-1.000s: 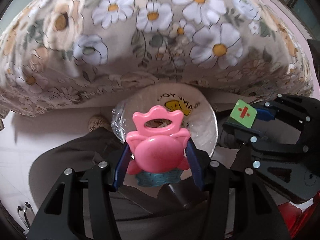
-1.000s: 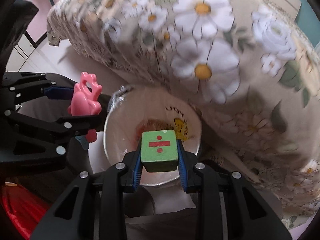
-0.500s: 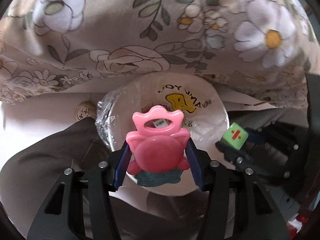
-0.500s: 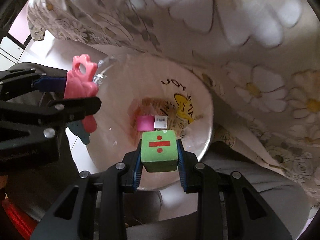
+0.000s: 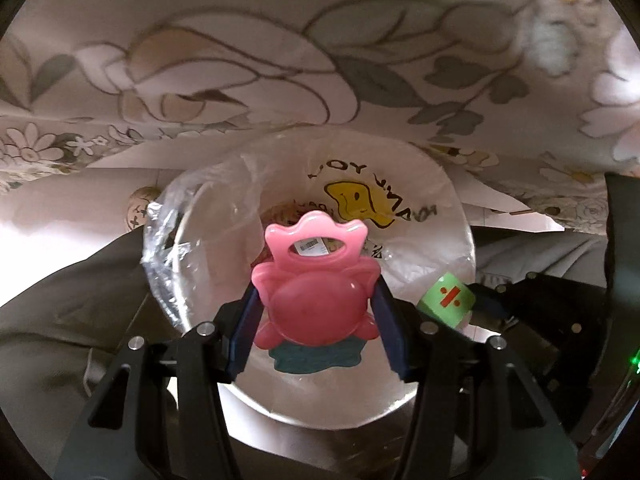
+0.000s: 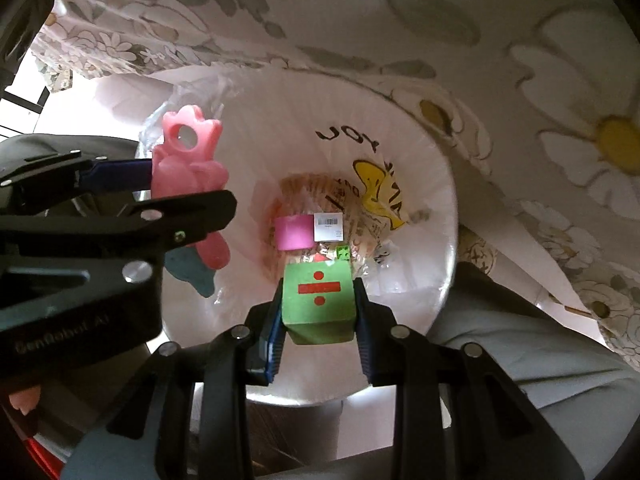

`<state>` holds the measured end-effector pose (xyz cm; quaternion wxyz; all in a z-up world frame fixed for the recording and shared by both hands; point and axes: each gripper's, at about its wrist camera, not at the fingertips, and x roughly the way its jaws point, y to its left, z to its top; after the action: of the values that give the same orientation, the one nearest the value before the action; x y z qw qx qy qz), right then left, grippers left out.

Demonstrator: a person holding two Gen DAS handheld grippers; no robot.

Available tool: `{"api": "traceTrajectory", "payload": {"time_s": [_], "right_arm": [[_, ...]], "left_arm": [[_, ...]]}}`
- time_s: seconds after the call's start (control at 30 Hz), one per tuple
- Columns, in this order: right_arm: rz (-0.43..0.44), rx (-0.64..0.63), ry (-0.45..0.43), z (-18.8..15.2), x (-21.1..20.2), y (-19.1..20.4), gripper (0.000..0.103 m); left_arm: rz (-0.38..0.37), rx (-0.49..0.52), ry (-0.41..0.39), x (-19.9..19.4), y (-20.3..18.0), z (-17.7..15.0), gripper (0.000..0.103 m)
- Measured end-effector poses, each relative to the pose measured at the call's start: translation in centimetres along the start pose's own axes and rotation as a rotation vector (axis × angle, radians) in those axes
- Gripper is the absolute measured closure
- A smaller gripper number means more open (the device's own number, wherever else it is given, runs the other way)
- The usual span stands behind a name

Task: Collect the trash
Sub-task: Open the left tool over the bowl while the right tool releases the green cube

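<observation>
A round white bin lined with a plastic bag point(image 5: 432, 216) point(image 6: 436, 248) stands on the floor below the table edge. My left gripper point(image 5: 316, 300) is shut on a pink frog-shaped toy point(image 5: 316, 292) and holds it over the bin's near rim; it shows in the right wrist view point(image 6: 188, 172) at the left. My right gripper point(image 6: 318, 304) is shut on a green cube with a red division sign point(image 6: 318, 300), held over the bin mouth; the cube shows in the left wrist view point(image 5: 446, 300). A pink block point(image 6: 294, 232) and other small pieces lie at the bin's bottom.
A flowered tablecloth point(image 5: 280, 60) point(image 6: 480, 40) hangs close above and behind the bin. Grey fabric point(image 5: 80, 280) point(image 6: 520, 340) lies on both sides of the bin. A small round beige object point(image 5: 140, 208) sits on the floor left of the bin.
Both grippers have moved down and forward toward the bin, each still holding its object. The bin now fills more of both views and its contents show.
</observation>
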<state>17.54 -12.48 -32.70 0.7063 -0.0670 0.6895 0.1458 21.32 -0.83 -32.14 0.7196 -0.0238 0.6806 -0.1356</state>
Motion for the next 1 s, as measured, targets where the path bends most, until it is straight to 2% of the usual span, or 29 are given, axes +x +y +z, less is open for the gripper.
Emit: {"api": "traceTrajectory", "payload": {"time_s": [0.2,0.43,0.73,0.9,1.0], "right_arm": [[0.007,0.019,0.032,0.5,1.4,0.1,0.070],[0.013,0.024,0.059,0.9,2.6,0.1,0.070],[0.025,0.042,0.074,1.2,3.5,-0.5,0.070],[0.014,0.038,0.065,1.4,3.5,-0.6,0.059],[0.013,0.038,0.057,1.3,3.5,-0.7,0.058]], "left_arm": [[-0.014,-0.043,0.065,2.5,0.6,0.5,0.049],[-0.037,-0.045,0.068,3.5,0.0,1.3,0.048],[-0.015,-0.058,0.082,4.0,0.0,1.6,0.048],[-0.015,-0.048,0.091,3.9,-0.2,1.6,0.048],[-0.010,-0.041,0.093,4.1,-0.2,1.7,0.048]]}}
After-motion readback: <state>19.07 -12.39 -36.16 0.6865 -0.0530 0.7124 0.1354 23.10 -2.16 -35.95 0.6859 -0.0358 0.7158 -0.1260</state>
